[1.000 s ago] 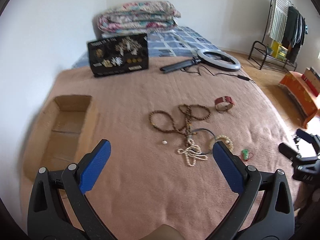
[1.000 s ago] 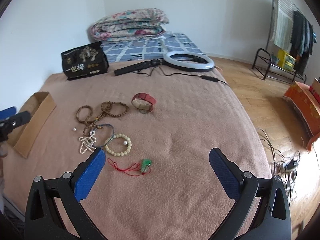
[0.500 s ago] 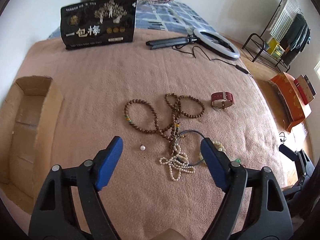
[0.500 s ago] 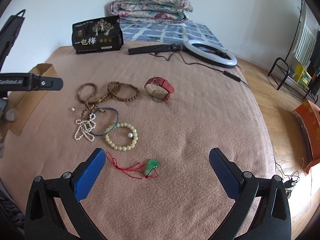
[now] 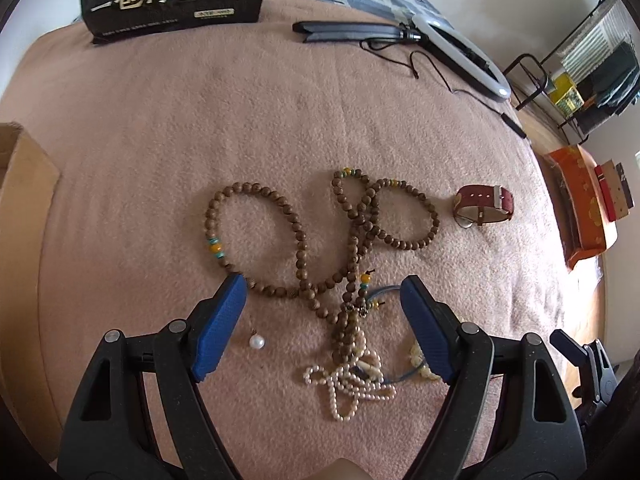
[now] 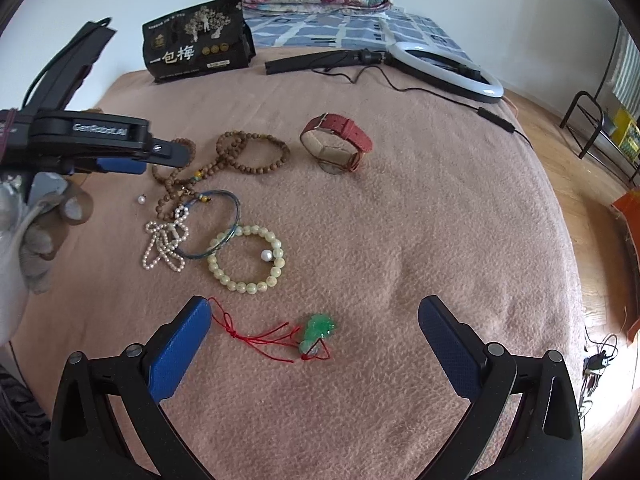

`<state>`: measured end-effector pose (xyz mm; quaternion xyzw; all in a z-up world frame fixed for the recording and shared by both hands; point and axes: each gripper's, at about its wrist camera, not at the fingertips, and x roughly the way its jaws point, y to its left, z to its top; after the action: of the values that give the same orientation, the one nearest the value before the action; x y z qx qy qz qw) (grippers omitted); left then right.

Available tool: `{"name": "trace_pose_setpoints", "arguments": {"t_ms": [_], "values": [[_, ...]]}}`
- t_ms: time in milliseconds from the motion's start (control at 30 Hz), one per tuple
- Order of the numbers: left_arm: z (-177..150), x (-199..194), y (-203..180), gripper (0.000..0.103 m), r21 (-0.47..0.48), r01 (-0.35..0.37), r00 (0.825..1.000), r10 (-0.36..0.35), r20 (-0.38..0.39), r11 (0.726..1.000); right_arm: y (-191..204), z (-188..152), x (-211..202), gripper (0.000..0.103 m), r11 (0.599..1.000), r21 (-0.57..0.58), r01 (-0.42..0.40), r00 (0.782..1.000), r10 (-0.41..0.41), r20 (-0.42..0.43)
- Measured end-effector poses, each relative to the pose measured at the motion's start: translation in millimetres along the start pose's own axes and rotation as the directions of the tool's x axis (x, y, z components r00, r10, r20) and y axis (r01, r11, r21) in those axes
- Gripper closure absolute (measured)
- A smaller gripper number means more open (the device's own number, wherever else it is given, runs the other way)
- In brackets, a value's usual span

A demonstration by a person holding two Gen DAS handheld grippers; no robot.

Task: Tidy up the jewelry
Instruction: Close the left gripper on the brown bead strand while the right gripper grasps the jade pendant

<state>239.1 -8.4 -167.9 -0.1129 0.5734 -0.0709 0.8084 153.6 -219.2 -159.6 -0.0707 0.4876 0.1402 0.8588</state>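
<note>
The left gripper (image 5: 322,322) is being held with its jaws spread wide, nothing between the blue pads, low over the pink blanket (image 5: 200,128). Between its fingers, the white pearl strand (image 5: 352,380) is lying nearest, with a loose pearl (image 5: 257,342) at about 9 o'clock of it. Just beyond, toward 12 o'clock, the brown wooden bead strands (image 5: 296,240) are seen tangled, the blue cord bangle (image 5: 384,292) crossing them at 3 o'clock. Farther out at 2 o'clock the red-strapped watch (image 5: 484,205) is resting apart from them.

The right gripper (image 6: 314,342) is likewise being held spread and empty, the green pendant on red cord (image 6: 316,330) lying between its fingers. At 11 o'clock beyond it, the pale bead bracelet (image 6: 246,258) is touching the bangle. Farthest off, the black package (image 6: 196,42) and ring light (image 6: 446,70) are lying at 12 o'clock.
</note>
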Motion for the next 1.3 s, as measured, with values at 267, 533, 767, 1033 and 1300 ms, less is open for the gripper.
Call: {"name": "trace_pose_setpoints", "arguments": {"t_ms": [267,533,767,1033,1300], "values": [[7.4,22.9,-5.1,0.036,0.009,-0.008,0.999,0.009,-0.033,1.0,12.7,0.2,19.7,0.001,0.997,-0.037,-0.069,0.997,0.067,-0.043],[8.2,33.0,-7.3,0.057,0.059,-0.056,0.998,0.058,-0.027,0.997,28.7,-6.8,35.1,0.007,0.986,-0.108,-0.131,0.987,0.119,-0.111],[8.9,34.0,-8.3,0.079,0.073,-0.07,0.997,0.071,-0.013,0.995,30.0,-13.1,44.6,0.021,0.985,-0.139,-0.106,0.985,0.084,-0.152],[9.7,33.5,-4.9,0.092,0.065,-0.06,0.998,0.06,-0.011,0.996,12.3,-19.6,34.8,0.03,0.986,-0.122,-0.113,0.986,0.096,-0.138],[11.2,36.0,-7.0,0.092,0.058,-0.06,0.998,0.06,0.001,0.996,-5.1,-23.5,40.8,0.037,0.992,-0.098,-0.083,0.985,0.066,-0.159]]}}
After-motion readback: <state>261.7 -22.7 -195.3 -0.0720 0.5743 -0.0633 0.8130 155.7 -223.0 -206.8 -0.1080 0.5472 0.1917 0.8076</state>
